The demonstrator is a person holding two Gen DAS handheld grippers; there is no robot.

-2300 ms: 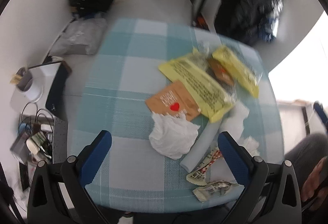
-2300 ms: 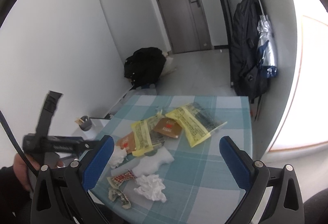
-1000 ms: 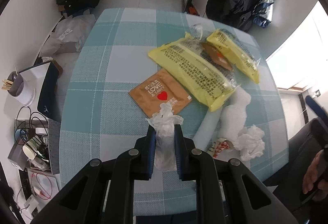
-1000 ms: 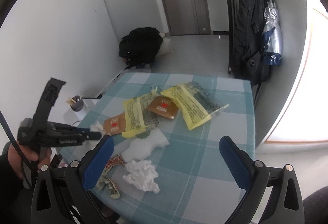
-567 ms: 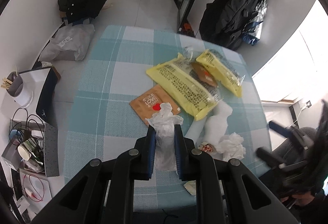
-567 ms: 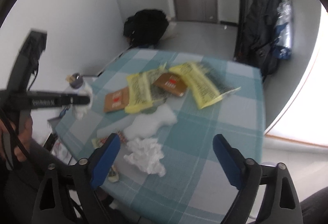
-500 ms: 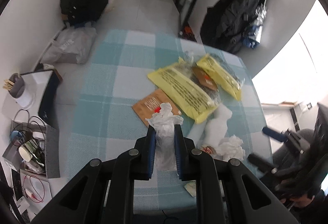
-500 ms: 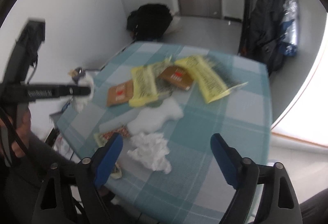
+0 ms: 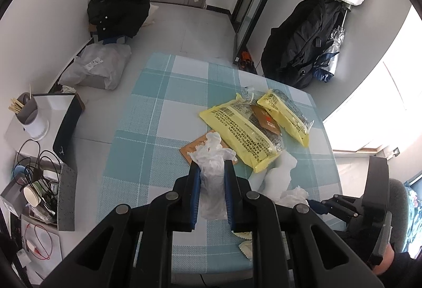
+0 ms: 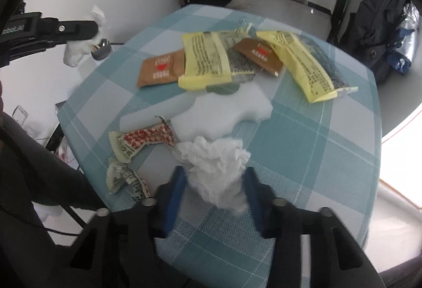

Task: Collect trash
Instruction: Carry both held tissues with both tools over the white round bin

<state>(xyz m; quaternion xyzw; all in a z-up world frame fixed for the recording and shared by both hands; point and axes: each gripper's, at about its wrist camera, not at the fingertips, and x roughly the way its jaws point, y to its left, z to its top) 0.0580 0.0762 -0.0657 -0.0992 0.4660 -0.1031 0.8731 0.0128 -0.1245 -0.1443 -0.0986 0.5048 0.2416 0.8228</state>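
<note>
Woven checked tablecloth [image 10: 311,145], glossy yellow wrappers [image 10: 300,64], seemingly paper tissue [image 10: 216,172].

Left claw [image 9: 211,177] closed on crumpled tissue [image 9: 212,156], lifted off counter [image 9: 158,114]. Right claw [image 10: 215,184] descended, now straddling second tissue wad [image 10: 216,169].

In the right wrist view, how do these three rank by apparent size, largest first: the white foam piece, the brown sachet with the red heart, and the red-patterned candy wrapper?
1. white foam piece
2. brown sachet
3. red-patterned candy wrapper

The sachet and wrapper look nearly alike. The wrapper lies nearer the camera, and a yellow packet covers one sachet edge, so their order is unsure.
</note>
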